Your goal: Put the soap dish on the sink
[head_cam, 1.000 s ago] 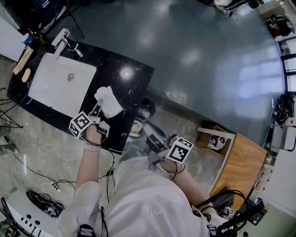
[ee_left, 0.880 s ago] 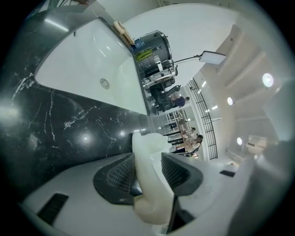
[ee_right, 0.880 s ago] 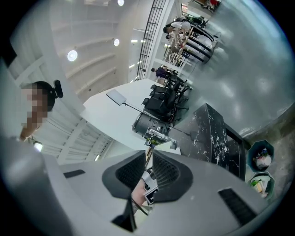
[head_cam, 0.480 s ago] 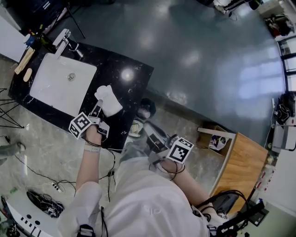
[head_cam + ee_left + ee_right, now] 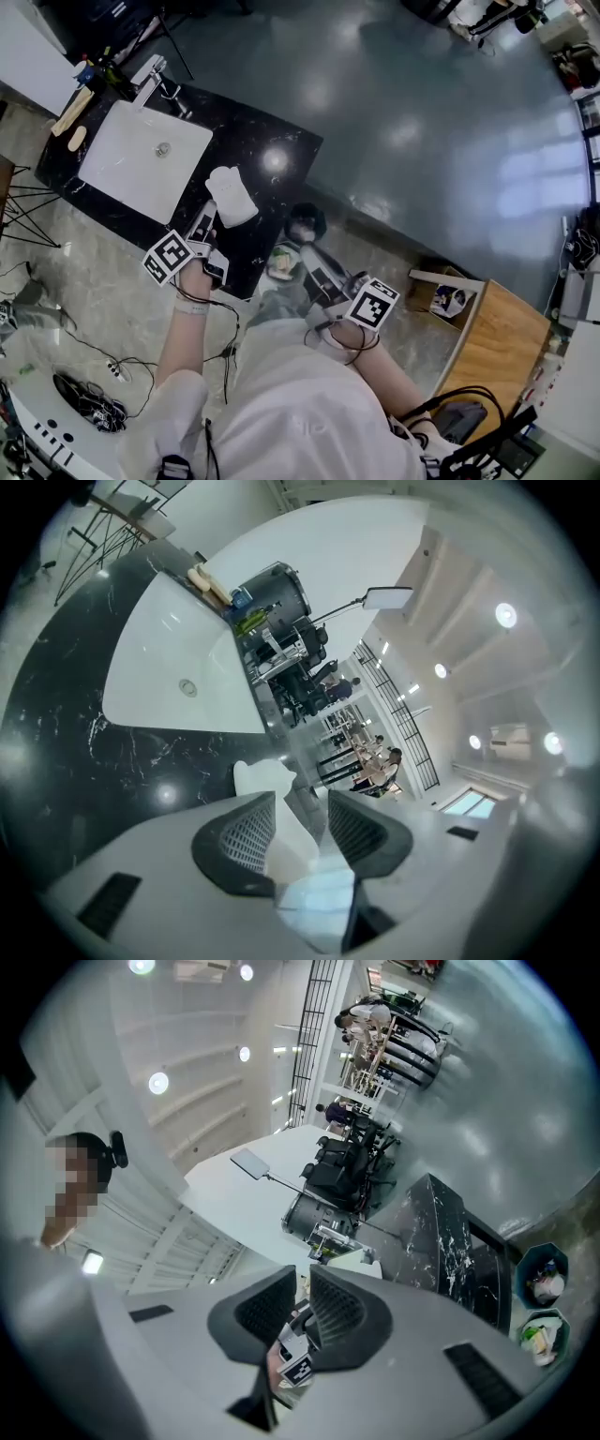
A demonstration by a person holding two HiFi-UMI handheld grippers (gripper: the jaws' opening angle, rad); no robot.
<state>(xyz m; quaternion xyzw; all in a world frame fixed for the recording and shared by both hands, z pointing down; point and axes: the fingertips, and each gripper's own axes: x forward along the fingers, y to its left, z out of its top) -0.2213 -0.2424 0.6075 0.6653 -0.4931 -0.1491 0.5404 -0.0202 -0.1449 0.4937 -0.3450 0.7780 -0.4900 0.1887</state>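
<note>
Counter [image 5: 281, 199]: black marble, white veins, a lamp's glare on top.
Bins [image 5: 281, 262]: two, just off the counter's edge, litter inside.
Wooden table [image 5: 506, 323]: brown top, far right.
Cables [image 5: 86, 398]: tangled on the floor, lower left.

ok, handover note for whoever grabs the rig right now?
Left gripper: shut on the white soap dish, jaws clamped on its near end.
Right gripper: jaws together, nothing between them, held near the body away from the counter.
Soap dish: over the black marble counter, beside the white basin, not in it. Whether it touches the counter cannot be told.
Done: dish picked up and brought to the sink unit.
Left: probably set it flat on the counter next to the basin, open the left jaws and back off.
</note>
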